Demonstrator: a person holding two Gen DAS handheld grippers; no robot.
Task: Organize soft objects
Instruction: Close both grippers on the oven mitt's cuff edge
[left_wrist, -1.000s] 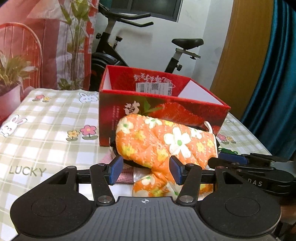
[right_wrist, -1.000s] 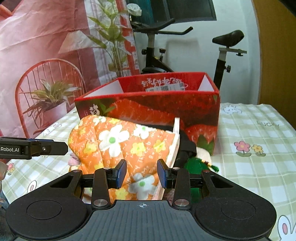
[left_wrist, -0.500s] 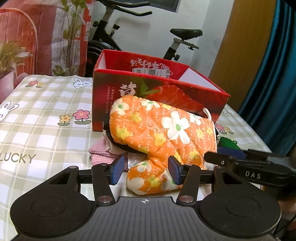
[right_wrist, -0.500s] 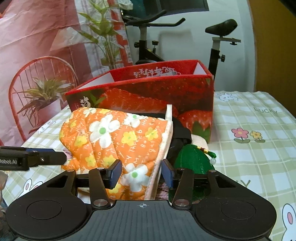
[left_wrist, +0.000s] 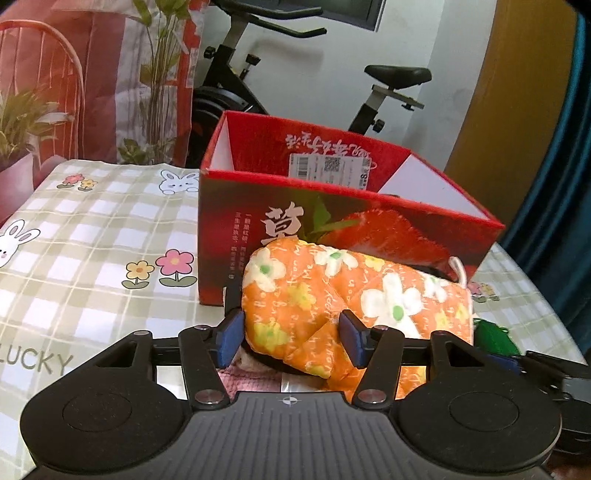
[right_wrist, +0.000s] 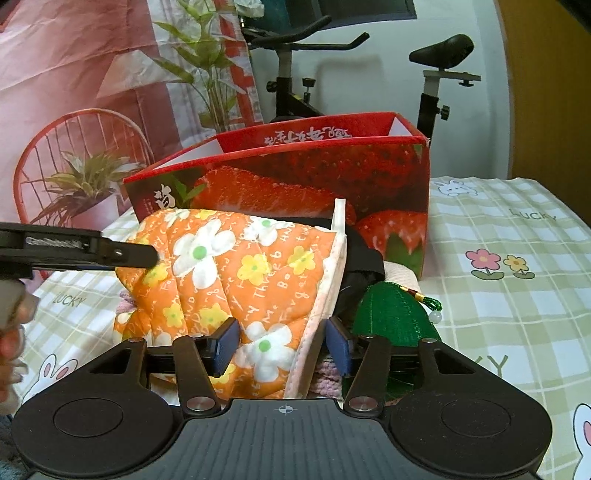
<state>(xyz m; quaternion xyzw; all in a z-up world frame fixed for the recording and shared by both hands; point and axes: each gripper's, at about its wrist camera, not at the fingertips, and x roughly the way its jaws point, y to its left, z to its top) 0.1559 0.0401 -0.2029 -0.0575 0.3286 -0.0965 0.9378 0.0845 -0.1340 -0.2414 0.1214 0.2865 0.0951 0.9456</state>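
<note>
Orange floral oven mitt (left_wrist: 354, 306) lying atop a heap of soft items on the checked bench (left_wrist: 92, 236), just in front of the red strawberry box (left_wrist: 332, 221). Left hand-held gripper (left_wrist: 290, 338): jaws opening, the mitt's rounded end between them. Right hand-held gripper (right_wrist: 280, 345): jaws opening, the mitt's cuff edge between them. Green knitted piece (right_wrist: 395, 317) to the mitt's right.

Left wrist view low over the tabletop (left_wrist: 92, 229), facing the strawberry box (left_wrist: 332, 229) close up, right wrist view alongside, angled leftward, both sharing the orange mitt (right_wrist: 236, 273), box, exercise bike (right_wrist: 295, 74)
</note>
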